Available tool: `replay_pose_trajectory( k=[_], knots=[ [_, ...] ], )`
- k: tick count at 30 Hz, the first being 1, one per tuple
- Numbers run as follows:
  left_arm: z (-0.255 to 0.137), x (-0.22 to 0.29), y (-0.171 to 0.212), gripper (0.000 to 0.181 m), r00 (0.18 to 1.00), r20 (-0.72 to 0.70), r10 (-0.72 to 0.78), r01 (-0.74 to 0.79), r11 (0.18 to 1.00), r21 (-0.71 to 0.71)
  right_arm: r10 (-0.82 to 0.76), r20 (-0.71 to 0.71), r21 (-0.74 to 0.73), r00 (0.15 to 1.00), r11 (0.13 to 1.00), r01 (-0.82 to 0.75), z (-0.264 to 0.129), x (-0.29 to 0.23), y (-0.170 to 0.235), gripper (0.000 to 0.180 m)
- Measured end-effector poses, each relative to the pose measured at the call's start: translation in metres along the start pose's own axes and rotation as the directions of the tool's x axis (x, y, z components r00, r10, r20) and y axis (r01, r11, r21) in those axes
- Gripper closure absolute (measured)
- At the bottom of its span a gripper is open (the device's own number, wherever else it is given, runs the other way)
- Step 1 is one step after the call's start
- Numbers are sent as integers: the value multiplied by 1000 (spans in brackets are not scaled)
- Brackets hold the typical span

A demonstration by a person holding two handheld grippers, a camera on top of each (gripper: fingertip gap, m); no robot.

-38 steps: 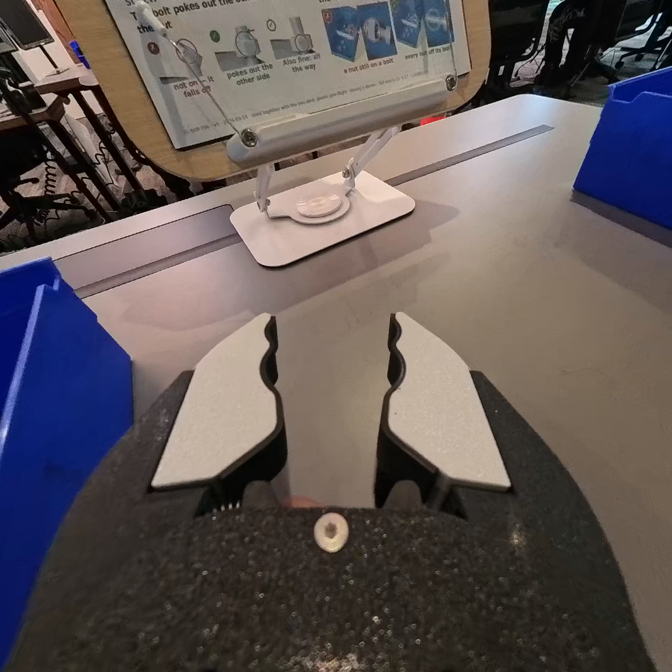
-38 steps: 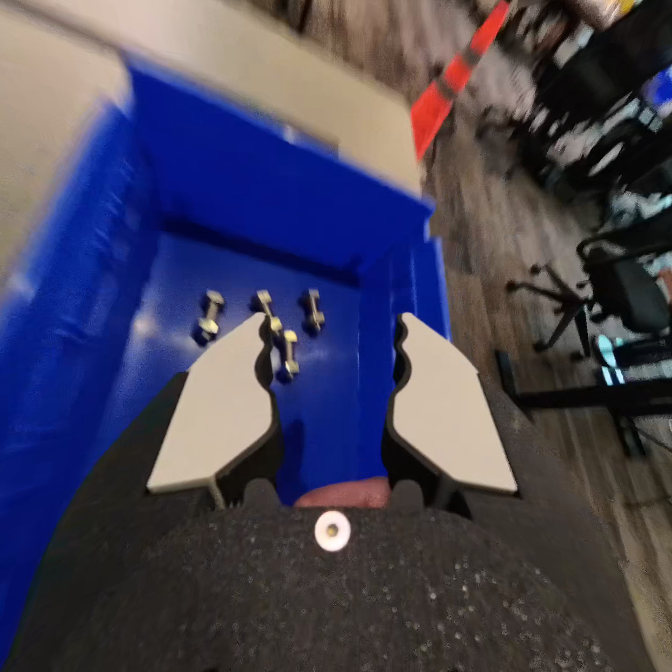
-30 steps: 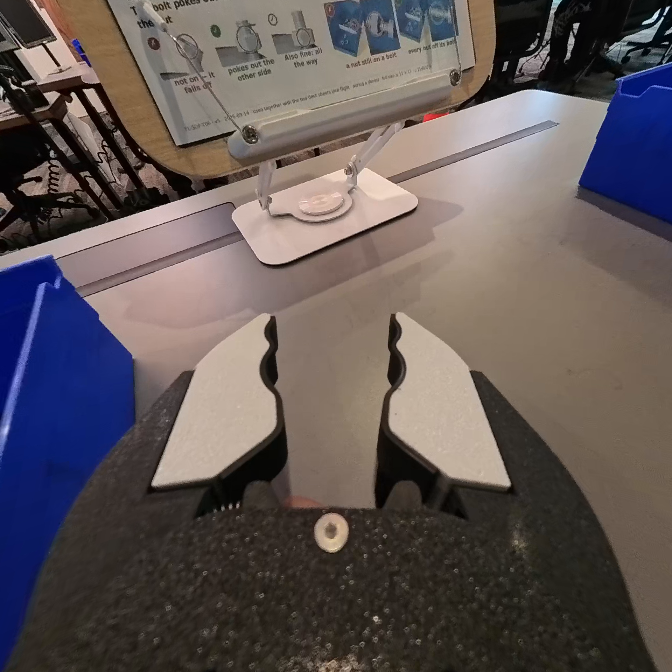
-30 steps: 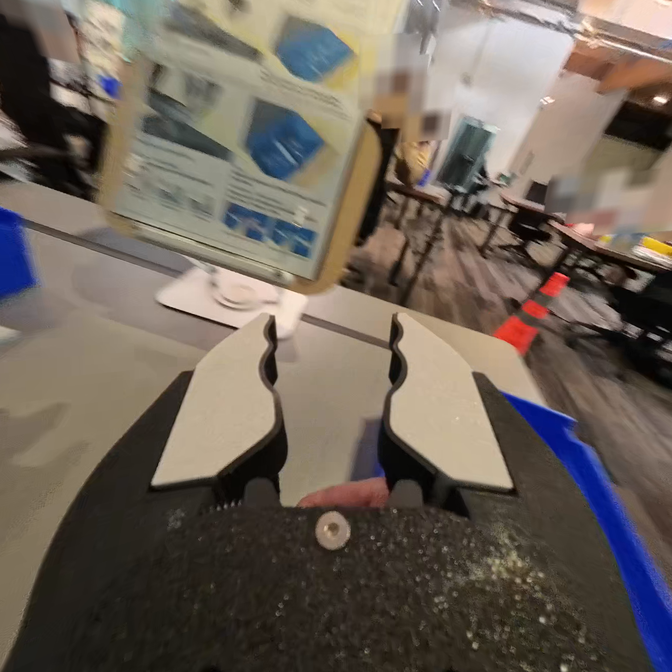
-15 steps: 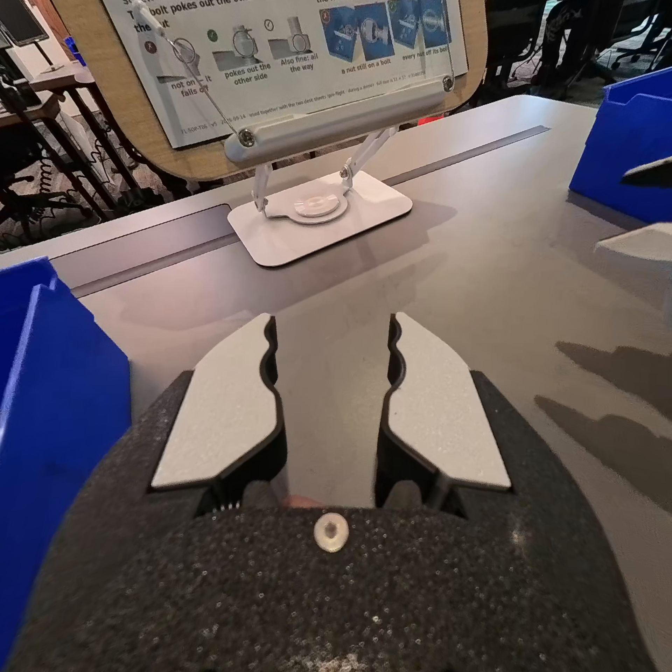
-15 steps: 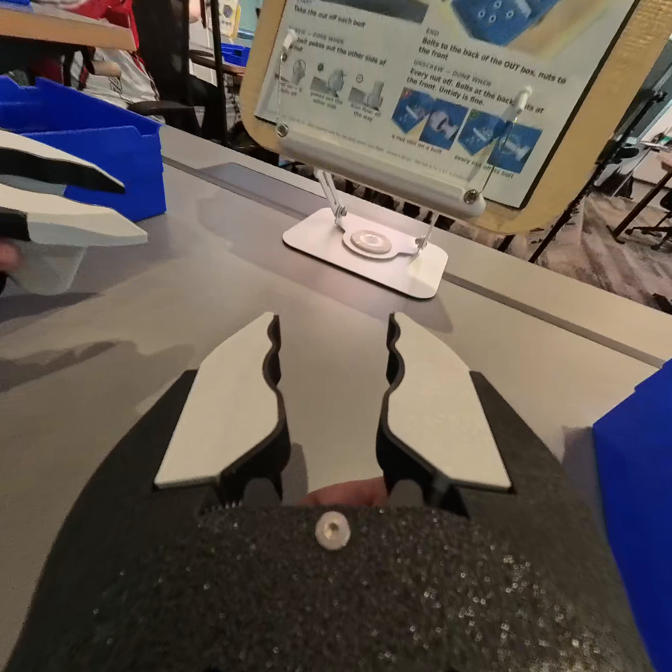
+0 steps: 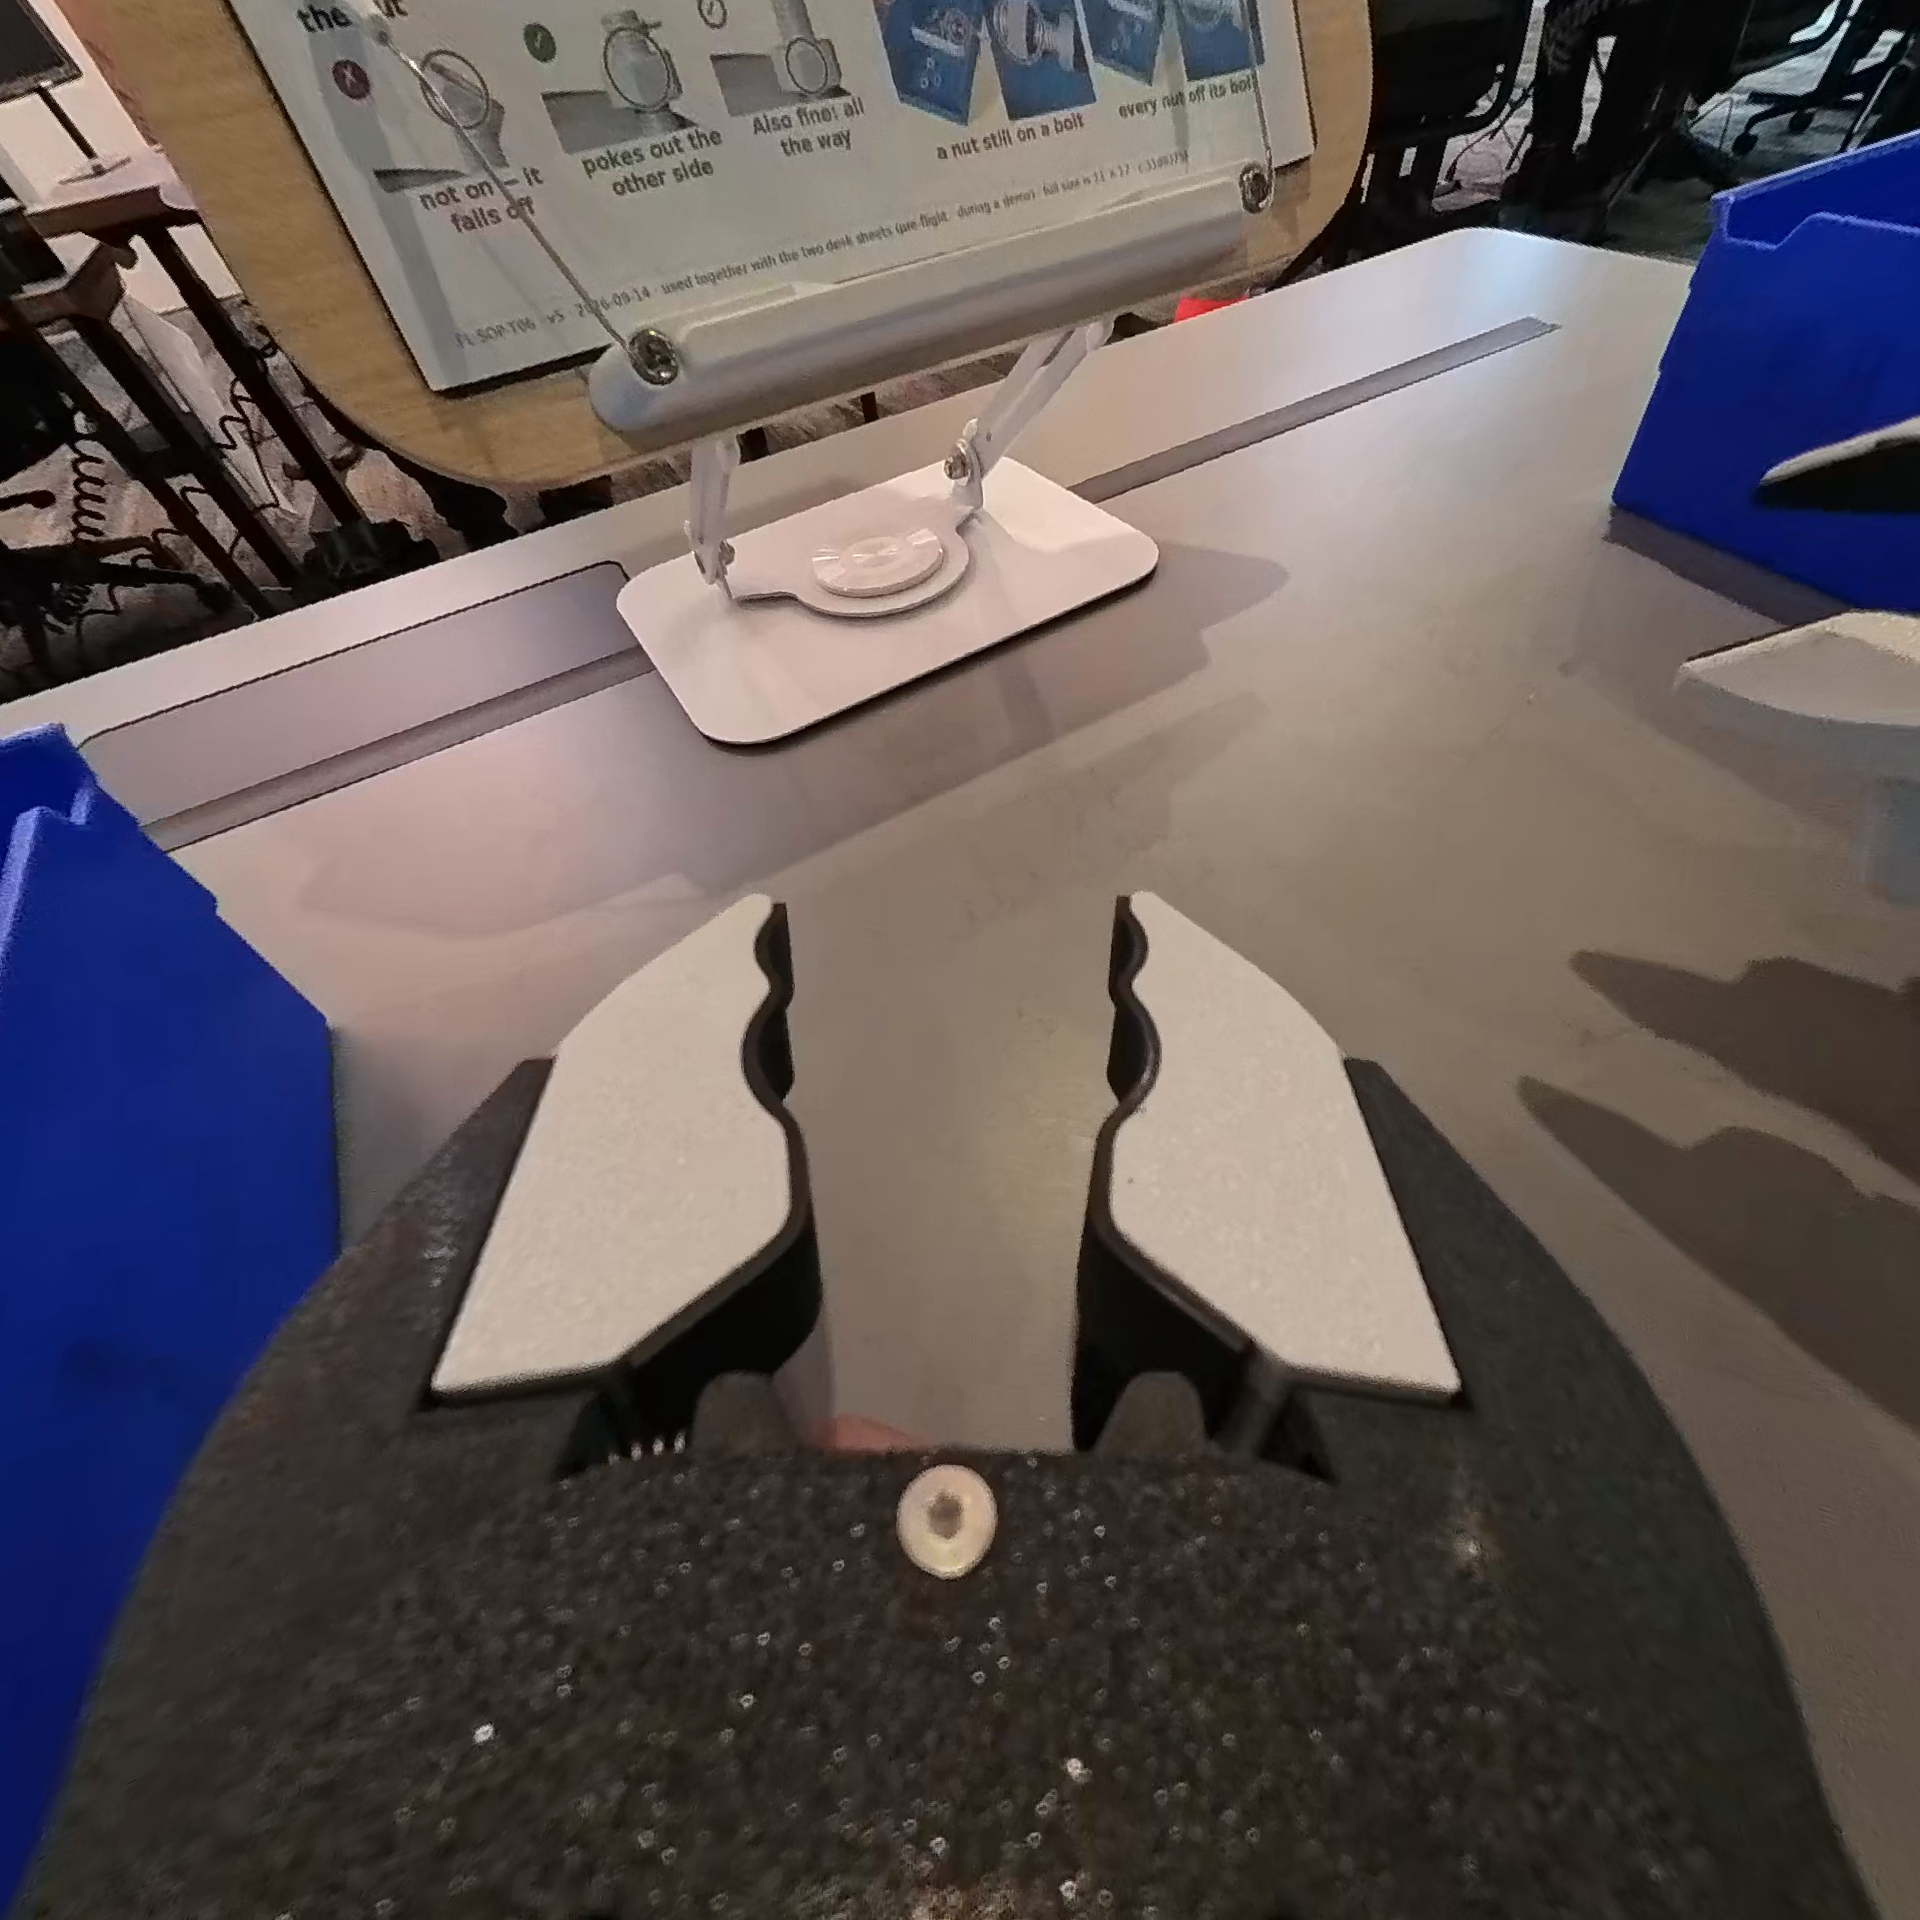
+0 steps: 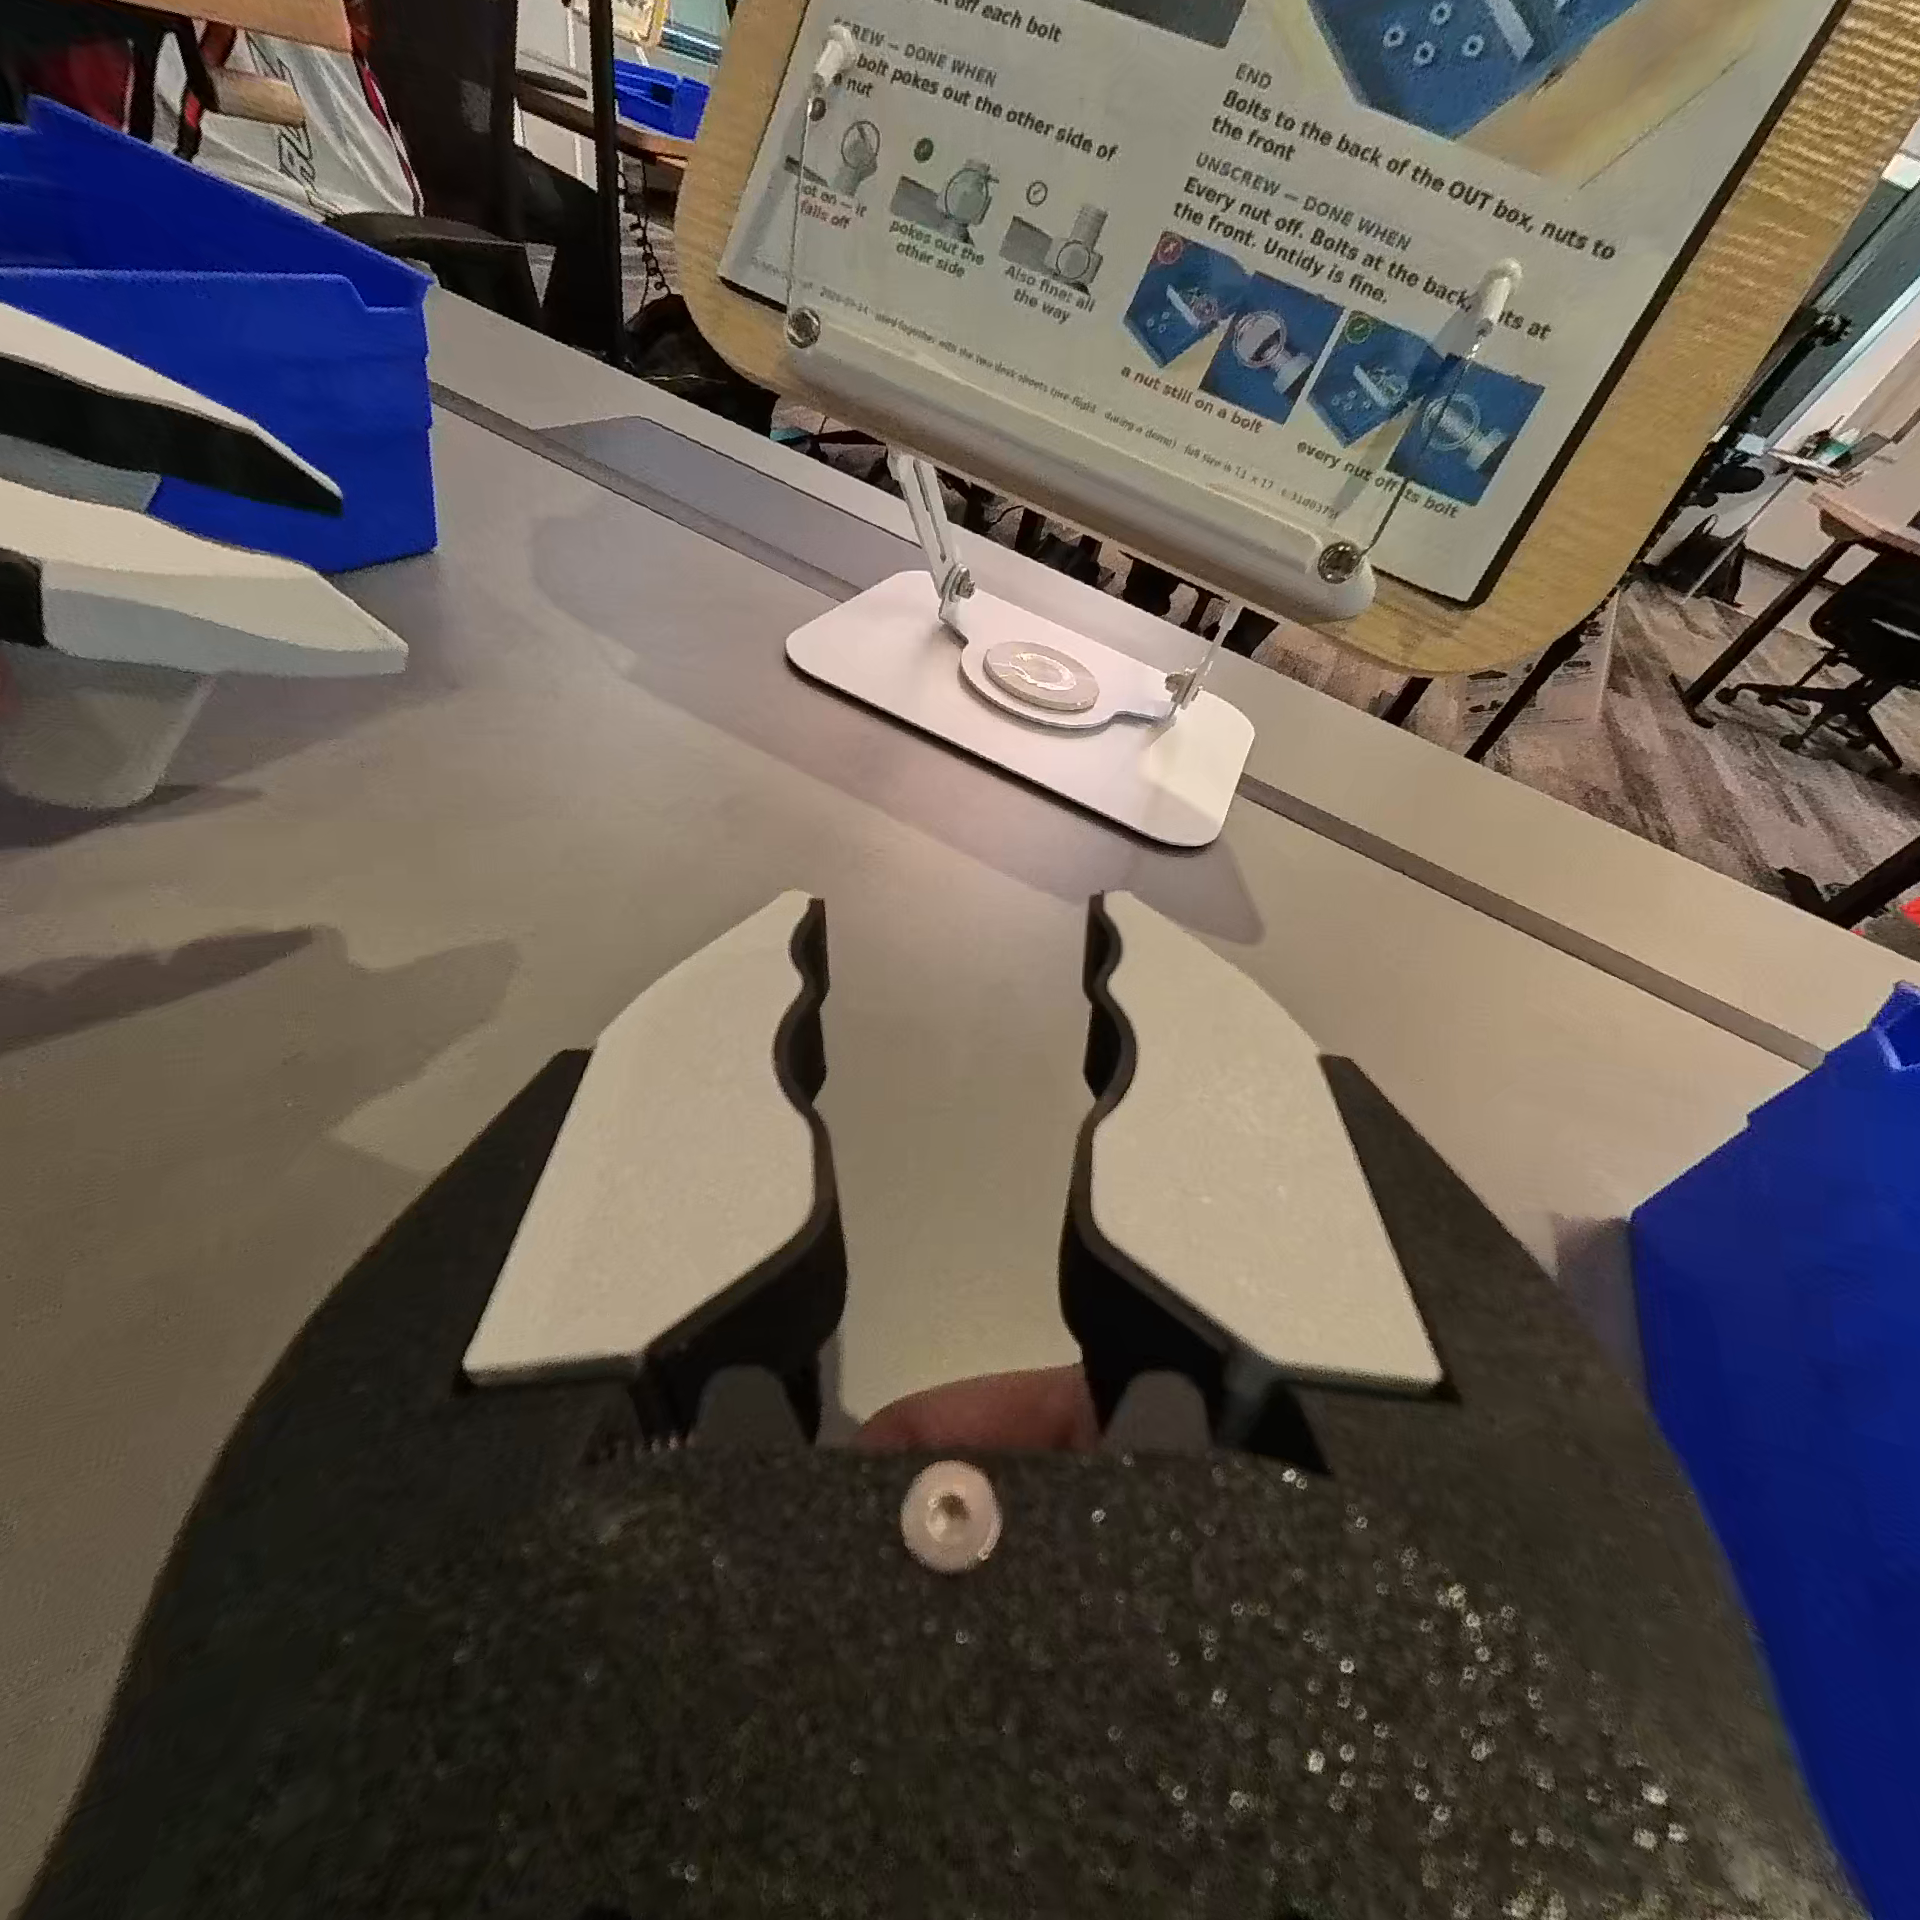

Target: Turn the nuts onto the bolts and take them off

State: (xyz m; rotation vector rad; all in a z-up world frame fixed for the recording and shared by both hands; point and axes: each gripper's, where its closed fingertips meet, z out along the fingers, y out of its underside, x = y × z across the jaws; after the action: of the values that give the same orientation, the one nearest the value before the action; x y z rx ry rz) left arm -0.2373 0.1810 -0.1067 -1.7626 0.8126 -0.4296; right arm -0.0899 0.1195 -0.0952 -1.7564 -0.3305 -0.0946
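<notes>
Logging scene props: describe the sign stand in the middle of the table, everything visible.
The sign stand has a flat white rounded-rectangle base plate lying on the grey table, with a round disc at its centre. Thin white hinged legs rise to a pale bar with a screw at each end, which props a tilted wooden board bearing a printed sheet behind thin wire clips. No gripper touches it.

Bright, even indoor light falls on both views, and the grey tabletop (image 7: 1351,862) carries a soft sheen with a pale reflection just near the white stand base (image 7: 883,613). Dark, soft-edged shadows lie on the table at the right of the left wrist view. Wide-angle bending curves the table's edges. The blue bin (image 8: 1808,1455) at near right smears with blur, while the instruction board (image 8: 1195,260) stays sharp.
</notes>
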Motion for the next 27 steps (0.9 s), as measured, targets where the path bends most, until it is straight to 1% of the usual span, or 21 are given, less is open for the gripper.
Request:
replay_pose_trajectory(
  k=[9, 13, 15, 18, 20, 22, 24, 25, 27],
  knots=[
    [-1, 3, -2, 122, 1000, -16, -1, 1, 1000, 3, -8, 4, -13, 1000, 1000, 8, 1, -2, 3, 134],
    [-2, 3, -3, 122, 1000, -21, 1, -1, 1000, 2, 8, -7, 12, 1000, 1000, -8, -7, 2, -4, 134],
    [-2, 3, -3, 122, 1000, -24, 2, -2, 1000, 1, 10, -21, 49, 1000, 999, -9, -28, 9, -24, 132],
    [-2, 4, -2, 122, 1000, -32, -2, 2, 1000, -2, -28, -85, 114, 996, 993, 38, -85, 29, -59, 127],
    [-1, 7, -1, 122, 999, -41, 2, -2, 1000, -8, -6, -131, 124, 991, 992, 22, -126, 49, -62, 127],
    [0, 11, 0, 122, 999, -50, 16, -16, 1000, -13, 35, -186, 84, 982, 996, -19, -159, 72, -41, 125],
    [1, 15, 2, 122, 998, -55, 36, -37, 999, -18, 79, -245, 22, 966, 997, -76, -182, 95, -6, 122],
    [1, 16, 2, 122, 997, -54, 46, -47, 999, -17, 112, -257, -7, 960, 993, -118, -189, 103, 14, 122],
    [1, 19, 1, 122, 996, -49, 68, -69, 998, -15, 182, -242, -81, 953, 975, -207, -191, 107, 50, 120]
  ],
)
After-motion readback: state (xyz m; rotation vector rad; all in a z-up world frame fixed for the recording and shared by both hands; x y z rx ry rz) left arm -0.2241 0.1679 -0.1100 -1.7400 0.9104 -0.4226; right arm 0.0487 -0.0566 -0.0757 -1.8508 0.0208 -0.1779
